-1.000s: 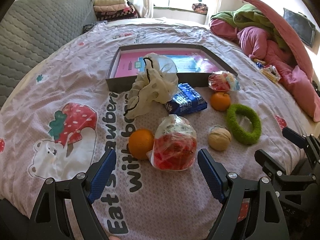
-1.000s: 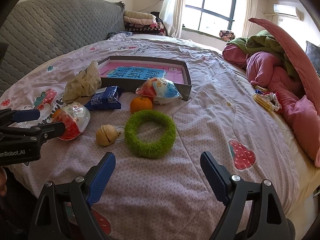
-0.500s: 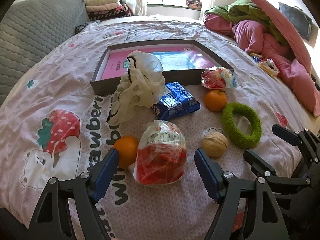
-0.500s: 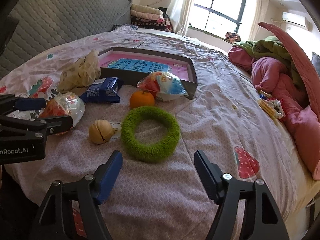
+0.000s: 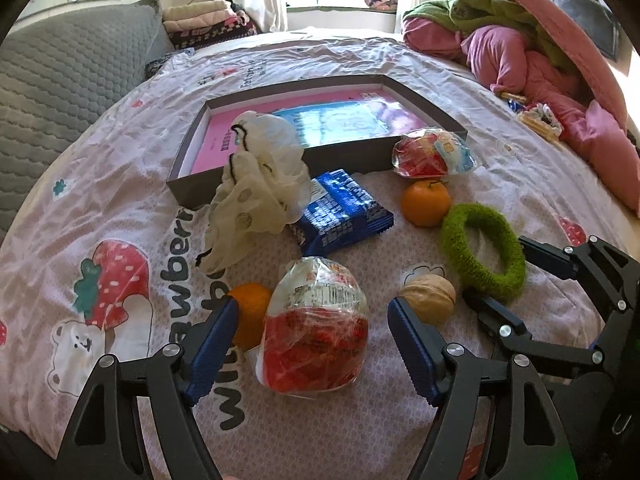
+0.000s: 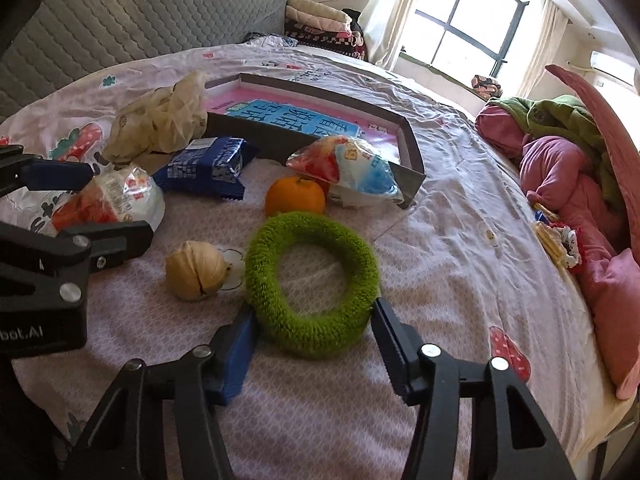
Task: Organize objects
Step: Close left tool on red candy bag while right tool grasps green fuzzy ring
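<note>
My left gripper (image 5: 312, 304) stands open over the bedspread, with a clear snack bag of red pieces (image 5: 316, 336) between its blue pads and a gap on both sides. An orange (image 5: 250, 312) lies just behind its left finger and a walnut (image 5: 428, 296) beside its right one. My right gripper (image 6: 312, 316) is closing around the near half of a fuzzy green ring (image 6: 312, 224). Its pads sit close against the ring's outer sides, and the ring lies flat, not squeezed.
A shallow grey box (image 5: 192, 188) with a pink and blue sheet inside lies beyond. A cream cloth (image 5: 260, 180), a blue packet (image 5: 340, 208), a second orange (image 5: 426, 202) and another snack bag (image 5: 432, 156) lie in front of it. Pink and green bedding (image 6: 560, 168) is heaped at right.
Both grippers have come forward and down. The snack bag now sits between the left fingers. The right jaws have narrowed from wide apart to the ring's sides.
</note>
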`<state>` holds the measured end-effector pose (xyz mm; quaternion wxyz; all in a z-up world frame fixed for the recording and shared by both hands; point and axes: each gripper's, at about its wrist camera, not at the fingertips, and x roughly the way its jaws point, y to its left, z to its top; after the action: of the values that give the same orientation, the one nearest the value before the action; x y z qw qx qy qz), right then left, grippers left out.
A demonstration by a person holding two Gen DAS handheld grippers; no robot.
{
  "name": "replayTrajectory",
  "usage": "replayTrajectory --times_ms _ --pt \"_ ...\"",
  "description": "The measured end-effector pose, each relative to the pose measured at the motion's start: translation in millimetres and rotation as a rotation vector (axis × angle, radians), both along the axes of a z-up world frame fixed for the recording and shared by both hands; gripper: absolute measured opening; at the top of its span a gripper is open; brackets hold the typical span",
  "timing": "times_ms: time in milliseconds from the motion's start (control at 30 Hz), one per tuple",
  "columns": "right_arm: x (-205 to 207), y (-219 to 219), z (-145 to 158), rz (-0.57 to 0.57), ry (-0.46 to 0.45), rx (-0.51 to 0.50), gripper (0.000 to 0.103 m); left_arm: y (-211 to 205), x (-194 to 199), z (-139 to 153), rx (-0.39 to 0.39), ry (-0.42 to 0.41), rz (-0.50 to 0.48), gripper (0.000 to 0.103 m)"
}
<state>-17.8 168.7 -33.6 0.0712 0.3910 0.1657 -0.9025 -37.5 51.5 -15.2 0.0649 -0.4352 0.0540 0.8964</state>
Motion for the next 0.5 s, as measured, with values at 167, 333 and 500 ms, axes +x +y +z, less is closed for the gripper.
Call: replayTrajectory --times_ms 167,333,500 --pt "-4 12 -1 -0.009 -0.015 -0.069 0.048 10 -5 -2 -0.071 0.009 0.015 0.068" --pt "-4 19 1 -0.02 -0.006 -0.114 0.04 13 -7 -2 -0.101 0.011 0.016 0.062" --pt "-3 25 1 -0.026 0.005 -0.155 0.033 19 -6 0 -0.086 0.009 -0.007 0.053"
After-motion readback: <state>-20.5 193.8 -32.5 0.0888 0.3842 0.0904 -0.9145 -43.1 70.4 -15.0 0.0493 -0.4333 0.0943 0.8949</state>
